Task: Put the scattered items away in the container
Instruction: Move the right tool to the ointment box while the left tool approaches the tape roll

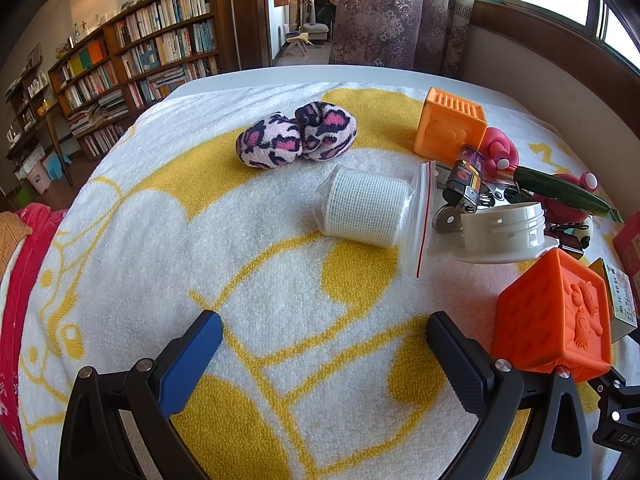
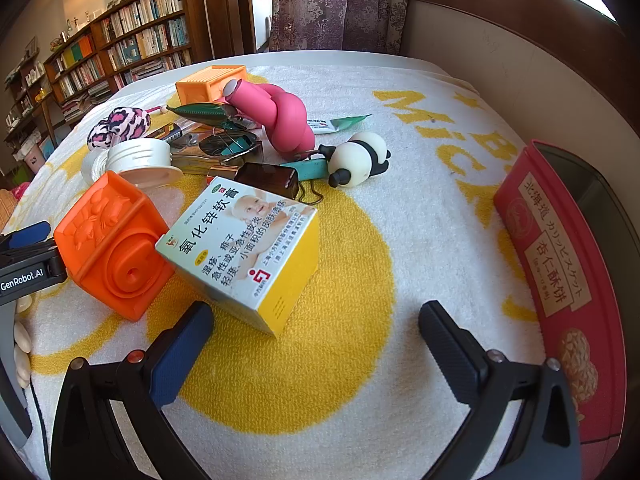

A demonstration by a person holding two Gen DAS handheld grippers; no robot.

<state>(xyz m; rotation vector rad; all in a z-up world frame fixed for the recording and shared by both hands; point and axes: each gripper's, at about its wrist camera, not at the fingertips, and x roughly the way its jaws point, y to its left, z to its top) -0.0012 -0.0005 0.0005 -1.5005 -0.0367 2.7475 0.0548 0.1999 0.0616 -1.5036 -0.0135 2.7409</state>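
Items lie scattered on a white and yellow towel [image 1: 280, 280]. My left gripper [image 1: 324, 334] is open and empty above the towel, just left of an orange cube [image 1: 556, 316]. Ahead of it lie a bagged white mesh roll [image 1: 366, 208], a leopard plush [image 1: 296, 134] and a white jar [image 1: 504, 228]. My right gripper [image 2: 316, 322] is open and empty, with a yellow ointment box [image 2: 248, 248] just ahead left of it. The orange cube [image 2: 114, 244], a panda figure [image 2: 360, 158] and a pink knot toy [image 2: 280, 118] lie beyond. The red biscuit tin [image 2: 560, 280] stands open at the right.
A second orange cube [image 1: 450, 124] sits far back. A green leaf-shaped item [image 1: 560, 190], keys and small clutter lie near the jar. The left gripper's body [image 2: 28, 264] shows at the left edge of the right wrist view. A bookshelf [image 1: 120, 72] stands beyond the table.
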